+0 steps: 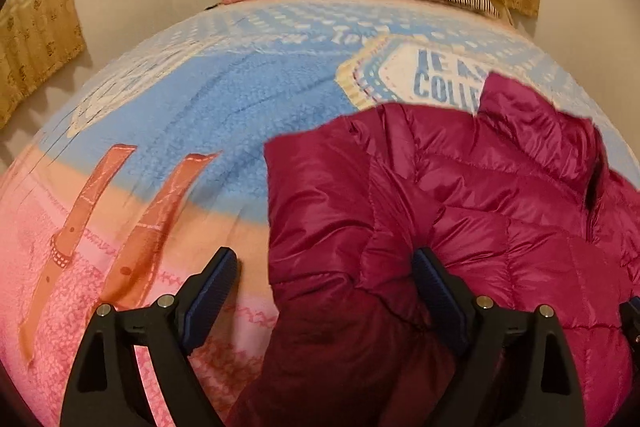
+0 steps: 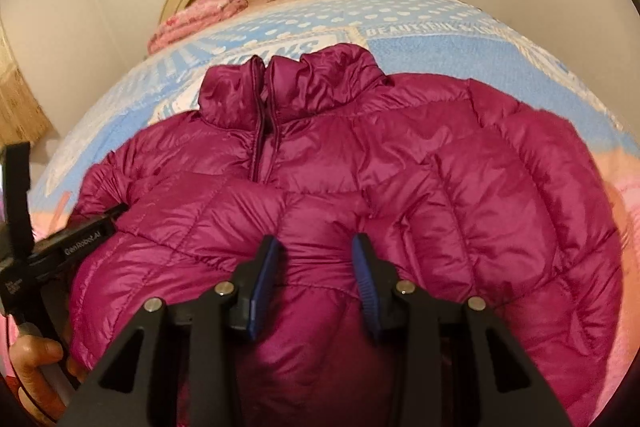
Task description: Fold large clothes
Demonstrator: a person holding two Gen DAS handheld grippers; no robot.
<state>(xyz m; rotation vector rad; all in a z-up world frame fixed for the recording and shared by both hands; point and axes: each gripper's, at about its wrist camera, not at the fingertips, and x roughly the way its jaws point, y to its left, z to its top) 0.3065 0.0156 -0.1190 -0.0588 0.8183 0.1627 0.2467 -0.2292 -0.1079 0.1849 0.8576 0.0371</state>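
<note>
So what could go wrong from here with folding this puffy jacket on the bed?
The slick magenta jacket could slip out: the right hand-held gripper pinches only a small puffy ridge. The left hand-held gripper stands wide open over a sleeve edge and may catch the blanket too.

Magenta puffer jacket (image 2: 360, 187) flat, zipped

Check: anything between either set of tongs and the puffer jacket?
Nothing visible. The left tongs straddle the magenta puffer jacket at its sleeve edge, pads not pressing; the right tongs sit on its lower front with fabric bunched between them.
</note>
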